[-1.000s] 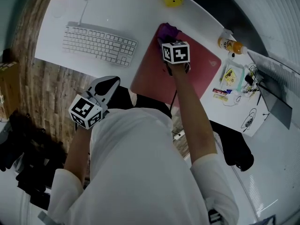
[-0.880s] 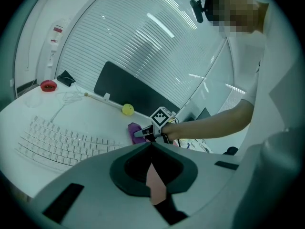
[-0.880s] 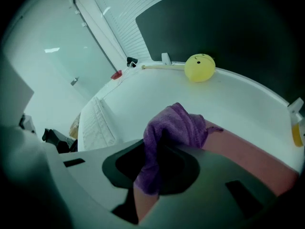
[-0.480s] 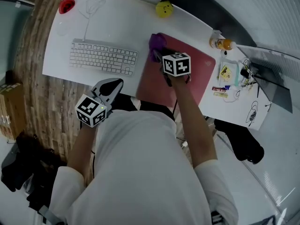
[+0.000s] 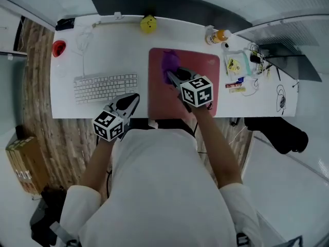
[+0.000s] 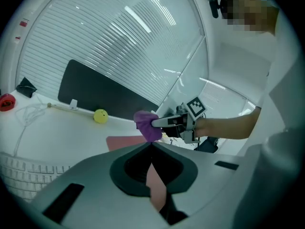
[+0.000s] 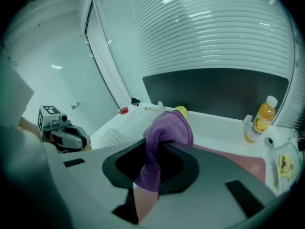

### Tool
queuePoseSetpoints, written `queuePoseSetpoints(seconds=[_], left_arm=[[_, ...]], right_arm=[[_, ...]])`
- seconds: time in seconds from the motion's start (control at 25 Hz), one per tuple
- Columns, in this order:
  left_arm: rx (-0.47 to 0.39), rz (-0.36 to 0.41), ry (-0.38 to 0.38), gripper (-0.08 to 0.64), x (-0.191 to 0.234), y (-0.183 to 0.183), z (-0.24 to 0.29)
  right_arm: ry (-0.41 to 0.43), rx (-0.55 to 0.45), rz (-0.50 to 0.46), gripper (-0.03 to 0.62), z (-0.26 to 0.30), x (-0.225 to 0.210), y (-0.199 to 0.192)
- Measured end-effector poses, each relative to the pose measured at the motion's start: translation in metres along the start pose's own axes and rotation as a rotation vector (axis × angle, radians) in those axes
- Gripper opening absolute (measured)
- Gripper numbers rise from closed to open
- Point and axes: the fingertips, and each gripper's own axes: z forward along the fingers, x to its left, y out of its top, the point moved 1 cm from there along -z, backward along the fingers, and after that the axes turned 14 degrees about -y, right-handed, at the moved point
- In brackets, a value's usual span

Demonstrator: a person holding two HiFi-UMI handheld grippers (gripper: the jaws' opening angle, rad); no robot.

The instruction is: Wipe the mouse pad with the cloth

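Mouse pad (image 5: 205, 89) sits right under our right claw (image 5: 171, 74), which is pinching the purple cloth (image 5: 168, 62) at the pad's far-left part, so most pad lies rightward. Left claw's (image 5: 133, 98) pressed together, empty.

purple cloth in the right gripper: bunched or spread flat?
Bunched. The purple cloth is a crumpled wad pinched in the right gripper's jaws, not laid flat on the pink mouse pad.

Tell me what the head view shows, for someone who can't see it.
From above, a person's right tool holds a purple cloth over a pink mouse pad on a white desk. The left tool hovers at the desk's near edge, by a white keyboard.
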Motion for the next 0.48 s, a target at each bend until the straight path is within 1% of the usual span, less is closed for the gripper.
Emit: queuePoseSetpoints(seconds=[0.12, 0.24, 0.48], left_arm=[[0.018, 0.027, -0.028, 0.018, -0.009, 0.007, 0.018], [0.012, 0.056, -0.036, 0.018, -0.021, 0.016, 0.030], [-0.025, 0.085, 0.001, 0.018, -0.046, 0.024, 0.042]], right_arm=[[-0.036, -0.048, 0.026, 0.086, -0.031, -0.016, 0.000], [-0.069, -0.093, 0.055, 0.086, -0.060, -0.032, -0.005], [-0.105, -0.152, 0.079, 0.086, -0.111, -0.060, -0.026]])
